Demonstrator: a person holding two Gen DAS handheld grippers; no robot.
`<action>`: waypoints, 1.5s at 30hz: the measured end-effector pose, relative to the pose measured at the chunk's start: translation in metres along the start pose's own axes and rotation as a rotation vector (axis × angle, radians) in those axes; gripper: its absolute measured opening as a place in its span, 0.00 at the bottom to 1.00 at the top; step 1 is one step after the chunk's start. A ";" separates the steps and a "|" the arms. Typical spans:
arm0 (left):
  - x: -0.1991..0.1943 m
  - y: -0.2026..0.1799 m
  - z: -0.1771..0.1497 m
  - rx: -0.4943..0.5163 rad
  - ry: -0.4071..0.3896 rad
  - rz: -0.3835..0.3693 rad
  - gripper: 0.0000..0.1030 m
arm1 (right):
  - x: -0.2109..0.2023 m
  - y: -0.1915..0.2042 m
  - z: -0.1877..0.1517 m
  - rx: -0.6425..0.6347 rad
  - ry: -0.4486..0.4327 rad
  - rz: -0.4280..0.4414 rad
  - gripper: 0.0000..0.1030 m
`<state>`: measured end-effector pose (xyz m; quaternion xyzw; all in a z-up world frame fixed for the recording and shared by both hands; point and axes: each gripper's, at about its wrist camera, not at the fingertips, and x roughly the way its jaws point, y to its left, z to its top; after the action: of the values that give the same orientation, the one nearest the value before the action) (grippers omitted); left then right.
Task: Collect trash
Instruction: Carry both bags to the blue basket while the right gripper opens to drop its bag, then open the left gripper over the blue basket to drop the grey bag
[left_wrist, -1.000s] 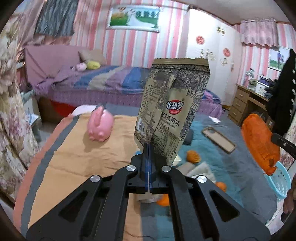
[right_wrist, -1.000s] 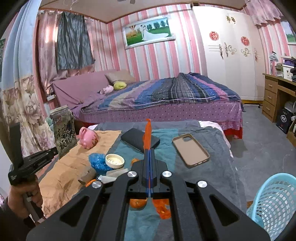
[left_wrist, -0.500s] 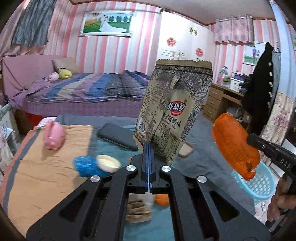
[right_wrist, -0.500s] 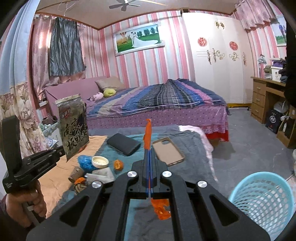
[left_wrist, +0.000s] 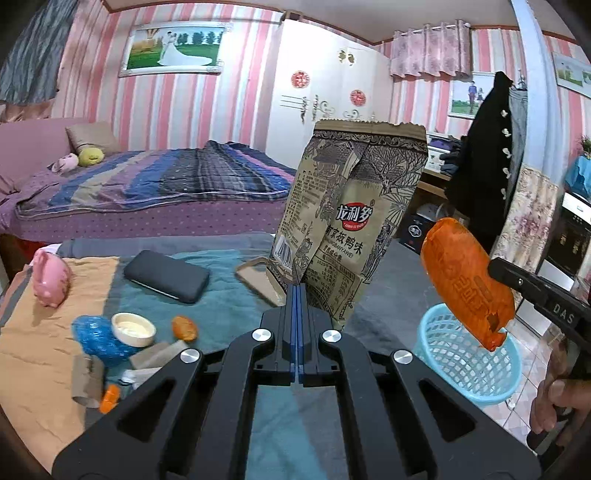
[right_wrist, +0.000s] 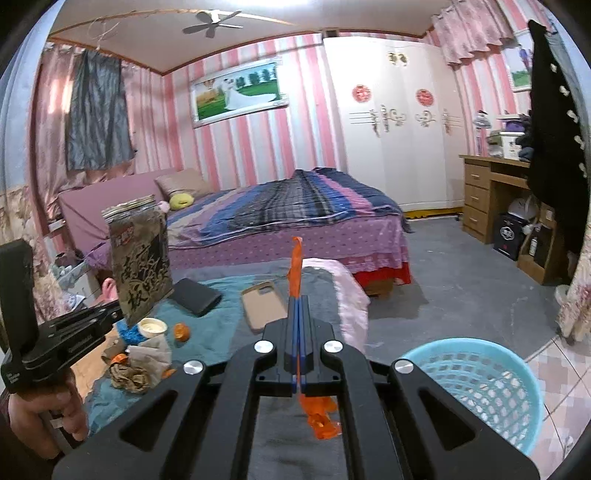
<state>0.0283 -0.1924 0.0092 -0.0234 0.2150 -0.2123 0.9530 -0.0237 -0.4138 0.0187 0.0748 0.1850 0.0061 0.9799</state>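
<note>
Each camera sits just behind its own gripper, looking forward and slightly downward along the closed fingers. The left wrist view faces the blanket-covered table (left_wrist: 229, 295) close below, with the purple bed (left_wrist: 155, 192) beyond. The right wrist view looks the same way from further right. Both share the table, bed, white wardrobe (right_wrist: 399, 122) and blue basket (right_wrist: 476, 384), and each sees the other gripper at its edge.

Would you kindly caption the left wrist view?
Left gripper holds a snack bag; right gripper's orange wrapper nears the blue basket.
</note>
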 end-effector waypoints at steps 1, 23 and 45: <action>0.001 -0.003 0.000 0.004 0.002 -0.005 0.00 | -0.003 -0.007 0.000 0.005 -0.003 -0.014 0.00; 0.076 -0.135 -0.030 0.096 0.189 -0.245 0.00 | -0.021 -0.127 -0.010 0.136 0.042 -0.192 0.00; 0.107 -0.208 -0.036 0.149 0.234 -0.306 0.00 | -0.040 -0.172 -0.019 0.264 -0.022 -0.352 0.65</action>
<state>0.0187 -0.4241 -0.0378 0.0394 0.3021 -0.3713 0.8771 -0.0703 -0.5826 -0.0098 0.1693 0.1836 -0.1901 0.9495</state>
